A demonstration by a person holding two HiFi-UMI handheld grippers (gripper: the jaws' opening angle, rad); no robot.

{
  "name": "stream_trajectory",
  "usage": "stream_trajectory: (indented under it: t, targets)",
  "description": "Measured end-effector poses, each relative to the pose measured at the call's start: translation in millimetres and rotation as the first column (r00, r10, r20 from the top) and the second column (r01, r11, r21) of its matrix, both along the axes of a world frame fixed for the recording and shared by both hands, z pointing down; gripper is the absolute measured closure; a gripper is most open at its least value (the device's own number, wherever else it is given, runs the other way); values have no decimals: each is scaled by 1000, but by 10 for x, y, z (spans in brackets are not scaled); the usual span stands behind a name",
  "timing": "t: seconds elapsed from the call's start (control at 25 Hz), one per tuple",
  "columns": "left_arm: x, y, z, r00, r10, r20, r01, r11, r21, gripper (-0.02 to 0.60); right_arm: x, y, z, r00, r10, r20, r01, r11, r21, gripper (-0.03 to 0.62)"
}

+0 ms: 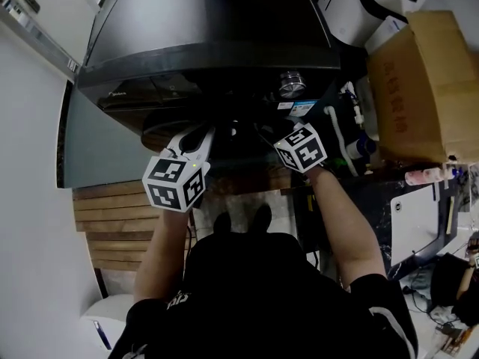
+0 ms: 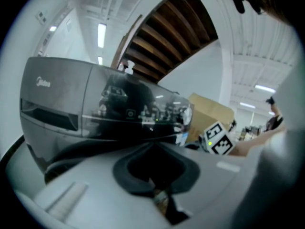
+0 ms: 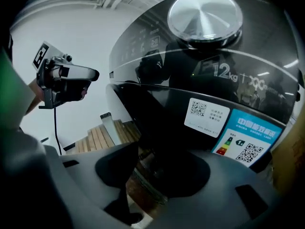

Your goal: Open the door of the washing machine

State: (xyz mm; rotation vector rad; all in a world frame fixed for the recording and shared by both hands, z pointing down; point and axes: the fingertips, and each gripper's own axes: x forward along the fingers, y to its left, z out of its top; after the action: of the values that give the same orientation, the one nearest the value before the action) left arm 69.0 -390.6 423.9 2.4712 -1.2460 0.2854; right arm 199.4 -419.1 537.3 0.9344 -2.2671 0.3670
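Observation:
The dark grey washing machine (image 1: 202, 21) stands in front of me, its round dark door (image 1: 232, 122) under the control panel. Both grippers hang just before the door. My left gripper (image 1: 200, 137) is at the door's left side, shut with nothing in it; in its own view the jaws meet (image 2: 155, 145) below the machine's front (image 2: 62, 104). My right gripper (image 1: 267, 134) is at the door's right side. Its jaws stand wide open (image 3: 159, 151) before the door (image 3: 162, 123), with nothing between them. The silver dial (image 3: 205, 13) sits above.
A cardboard box (image 1: 426, 88) and a white appliance (image 1: 374, 2) stand right of the machine, with hoses (image 1: 340, 137) in between. Wooden slats (image 1: 112, 223) lie low on the left beside a white wall (image 1: 30, 200). Stickers (image 3: 245, 140) mark the machine's front.

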Motion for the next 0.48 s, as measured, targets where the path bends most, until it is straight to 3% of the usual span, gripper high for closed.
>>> stream_trajectory:
  t: [0.16, 0.32, 0.48]
  targets:
    - [-53, 15, 21, 1000, -23, -4, 23, 1000, -5, 572, -30, 16, 55, 991, -81, -110, 85, 996, 37, 419]
    - [-104, 52, 41, 999, -35, -4, 35, 999, -11, 572, -46, 43, 130, 952, -202, -231, 216, 976, 38, 441]
    - [-190, 109, 105, 999, -50, -7, 50, 998, -27, 572, -64, 59, 173, 925, -270, -269, 287, 957, 28, 453]
